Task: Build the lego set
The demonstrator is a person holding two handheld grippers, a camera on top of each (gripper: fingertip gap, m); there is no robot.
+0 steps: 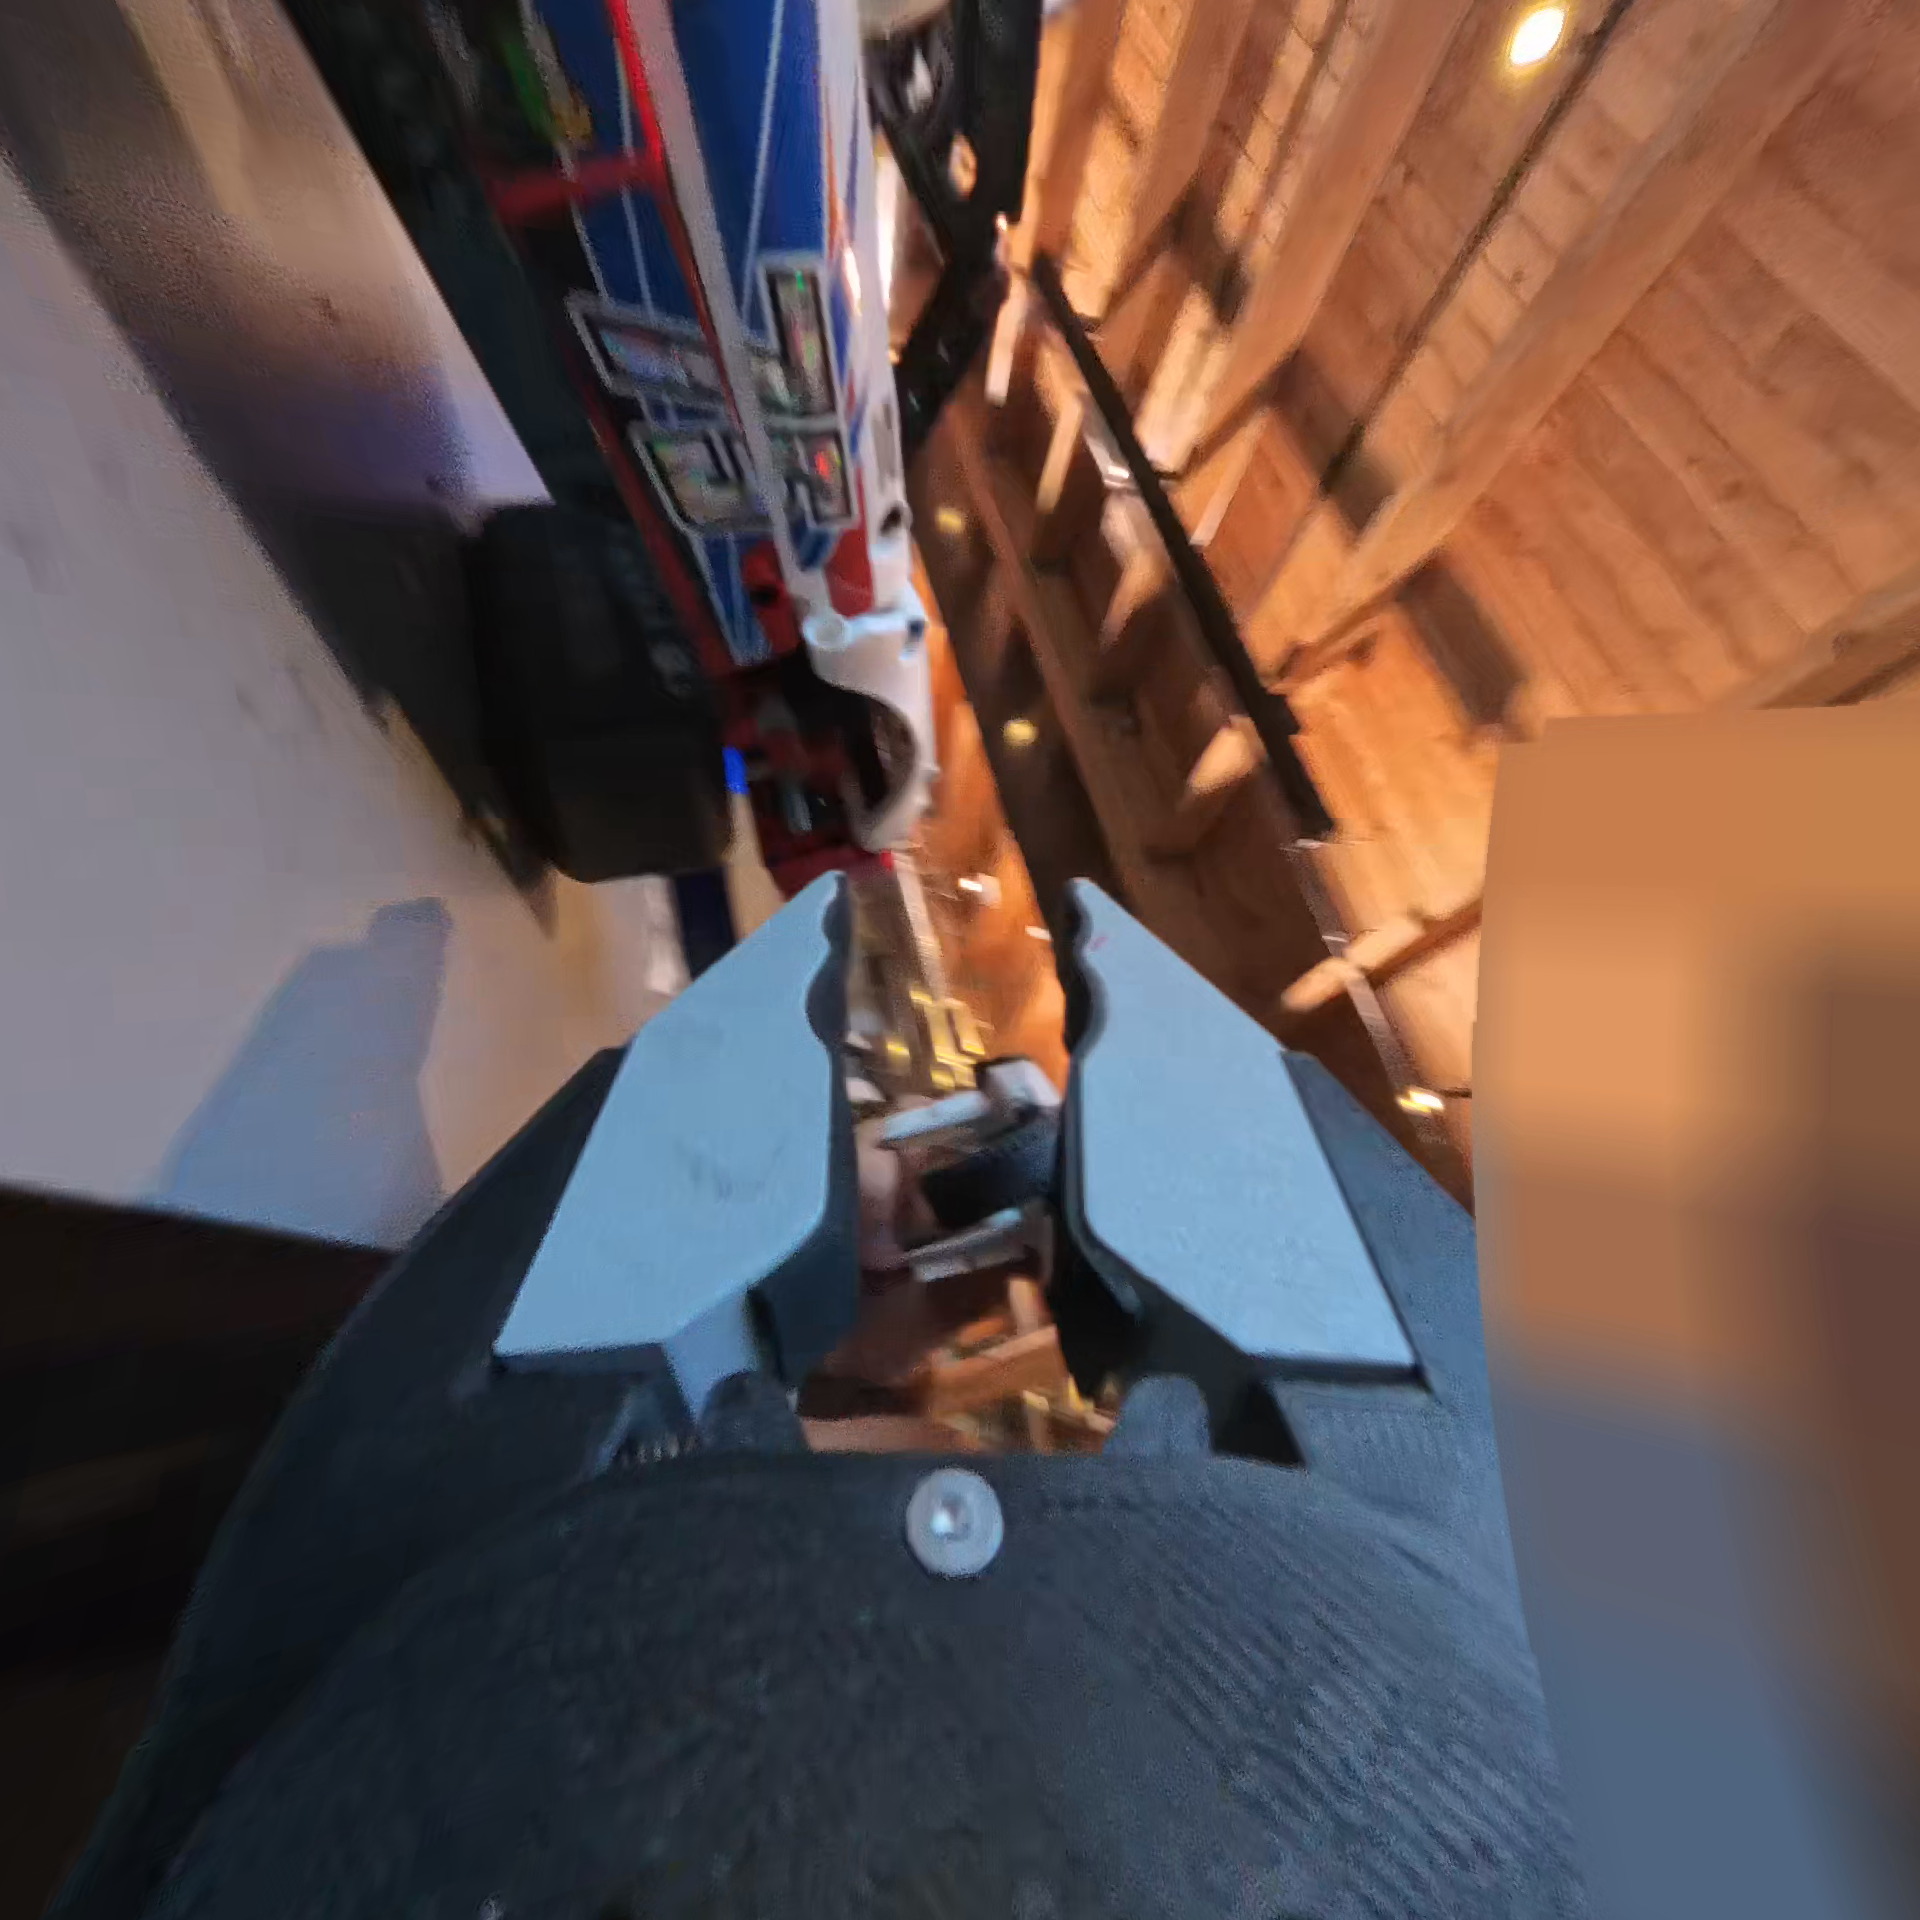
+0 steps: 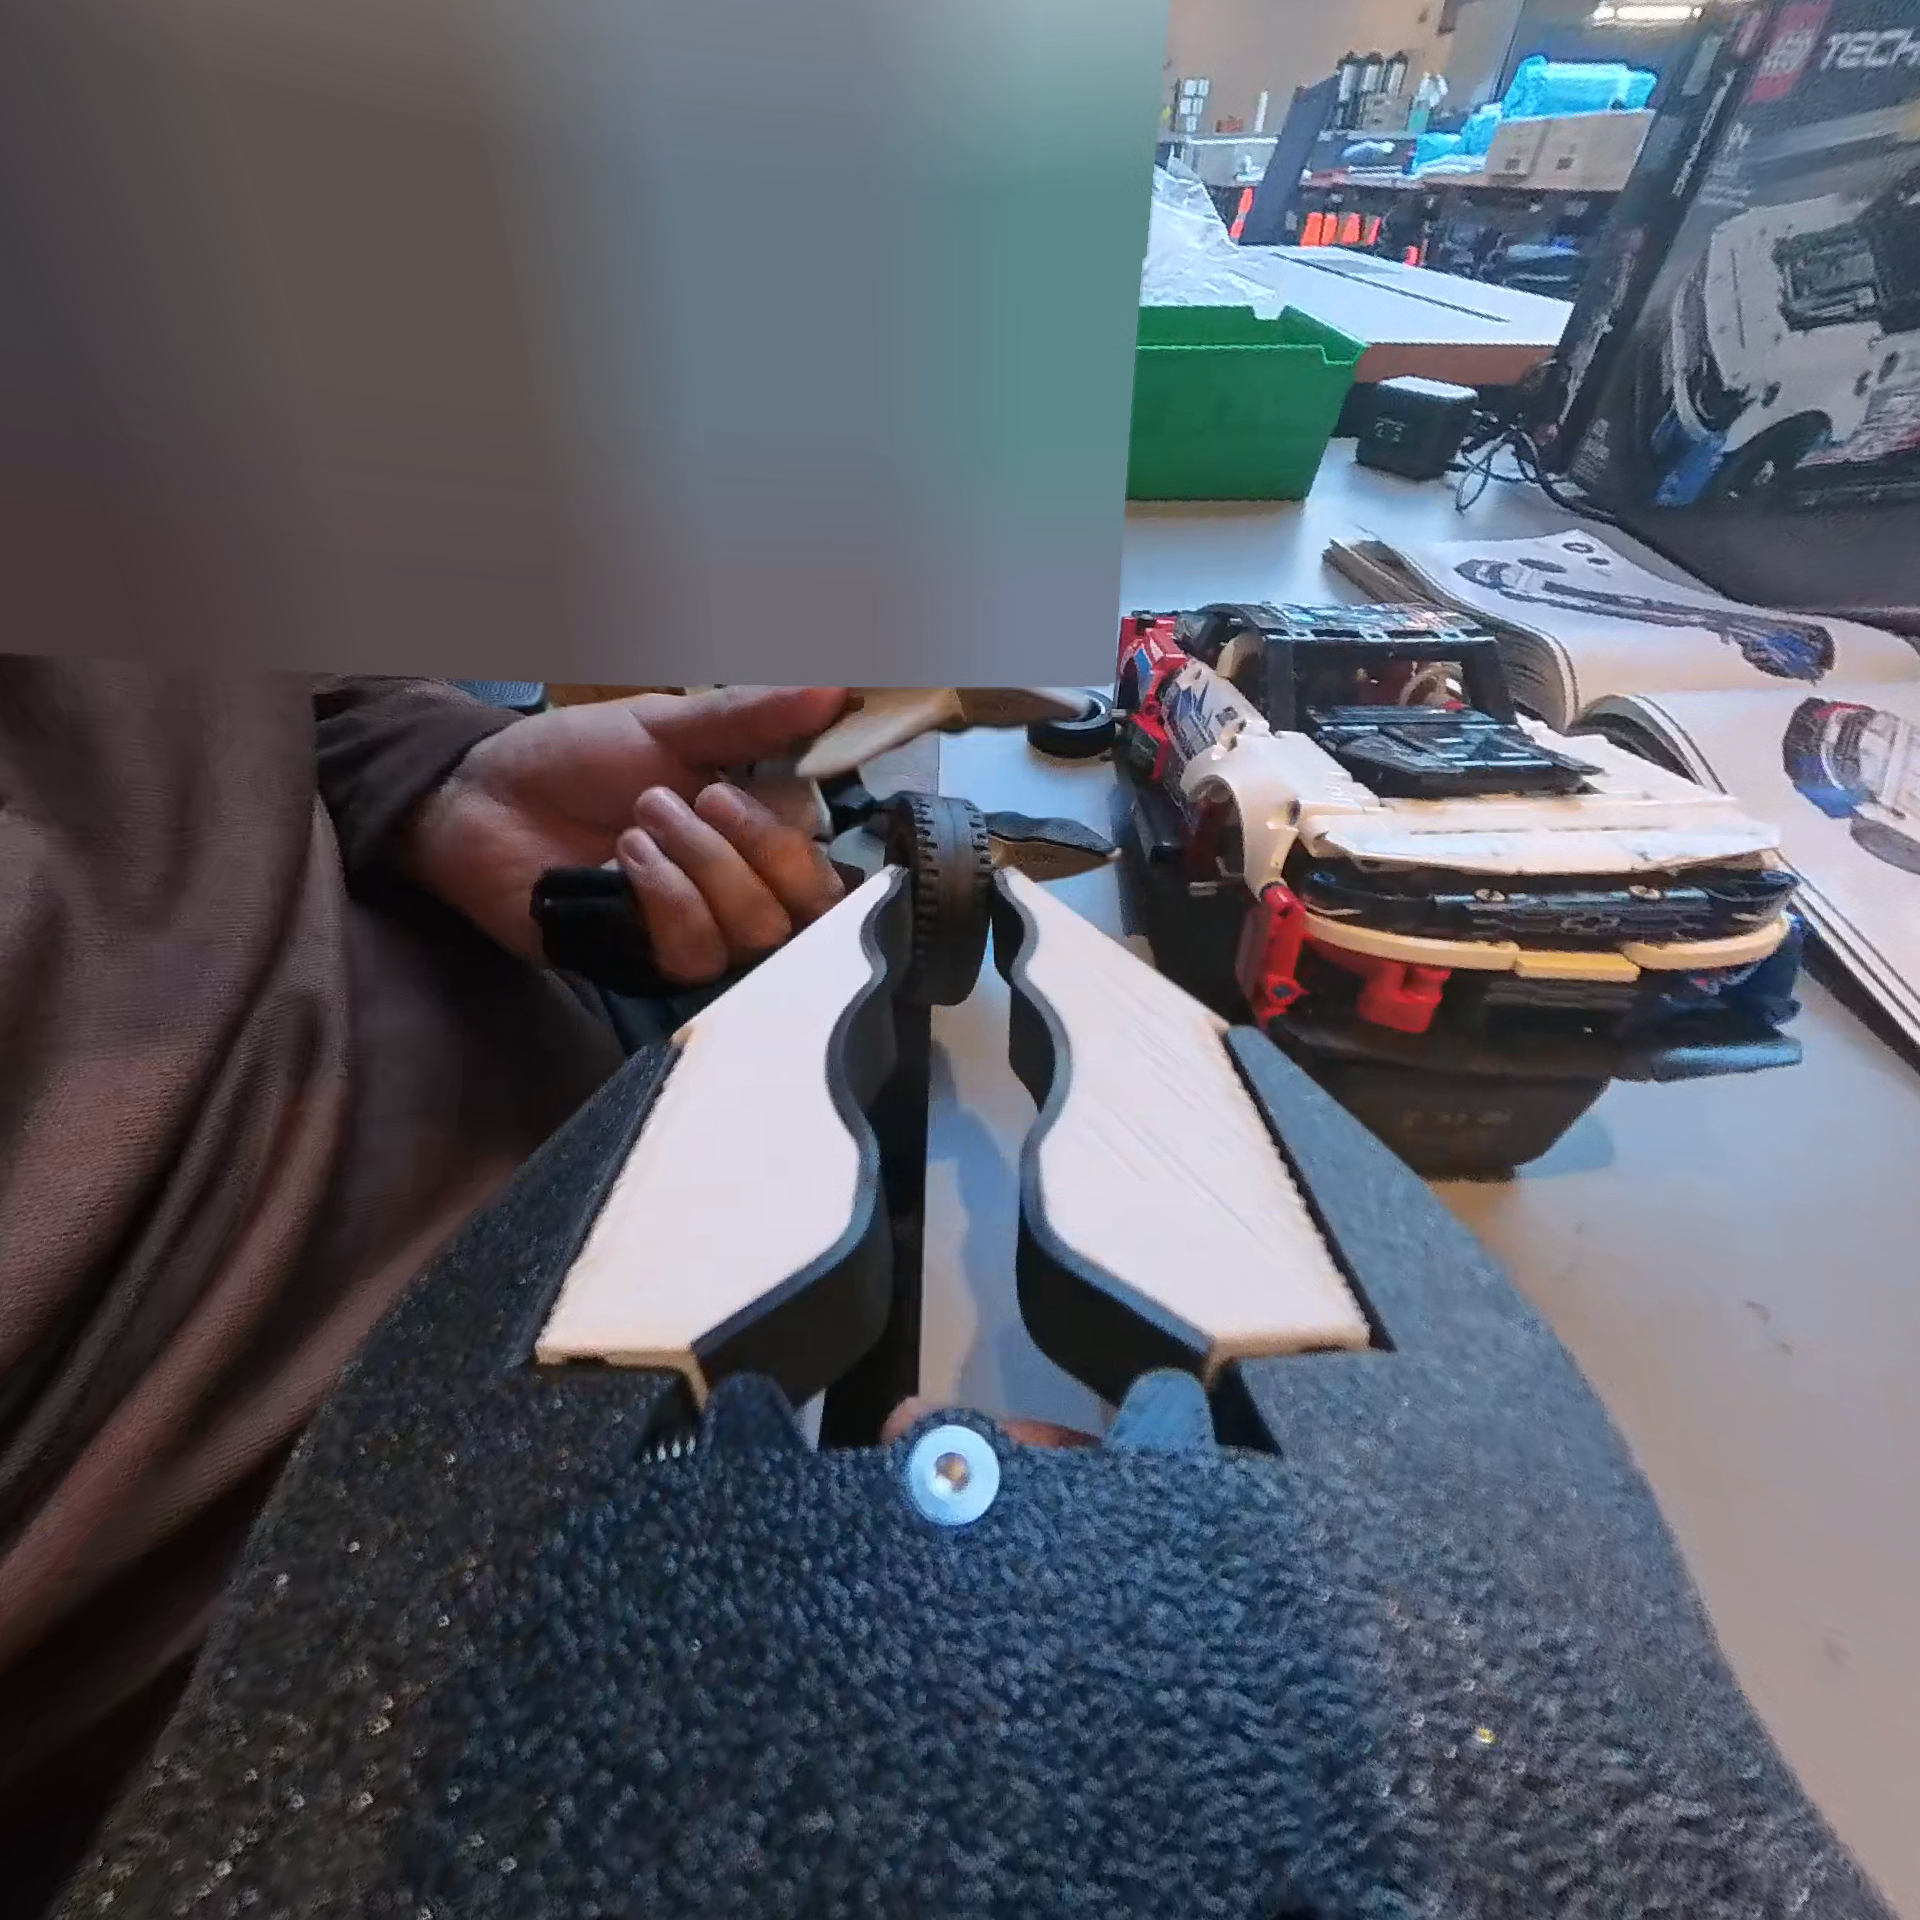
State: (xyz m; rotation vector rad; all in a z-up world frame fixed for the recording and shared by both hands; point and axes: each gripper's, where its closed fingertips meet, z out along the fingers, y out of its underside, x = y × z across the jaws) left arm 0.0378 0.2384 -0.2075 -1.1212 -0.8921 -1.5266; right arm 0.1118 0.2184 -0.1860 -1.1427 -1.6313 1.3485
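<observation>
The part-built lego car (image 2: 1434, 831), white, black and red, stands on the grey table (image 2: 1662, 1299) to the right of my right gripper (image 2: 951, 883). That gripper is shut on a black wheel (image 2: 948, 935), held upright between its tips above the table's near edge. My left gripper (image 1: 956, 899) is open and empty, rolled onto its side, with the car (image 1: 769, 416) and its black tyre (image 1: 613, 696) just beyond its tips. It also shows in the right wrist view (image 2: 1091, 777), held in a person's hand (image 2: 665, 831) right behind the wheel. The left wrist view is blurred.
A loose black wheel (image 2: 1070, 727) lies by the car's rear. An open instruction booklet (image 2: 1714, 665) lies to the right of the car, the set's box (image 2: 1766, 291) stands behind it. A green bin (image 2: 1226, 416) and a black adapter (image 2: 1413, 426) sit farther back. Across from one pair of fingers to the other is roughly 8 centimetres.
</observation>
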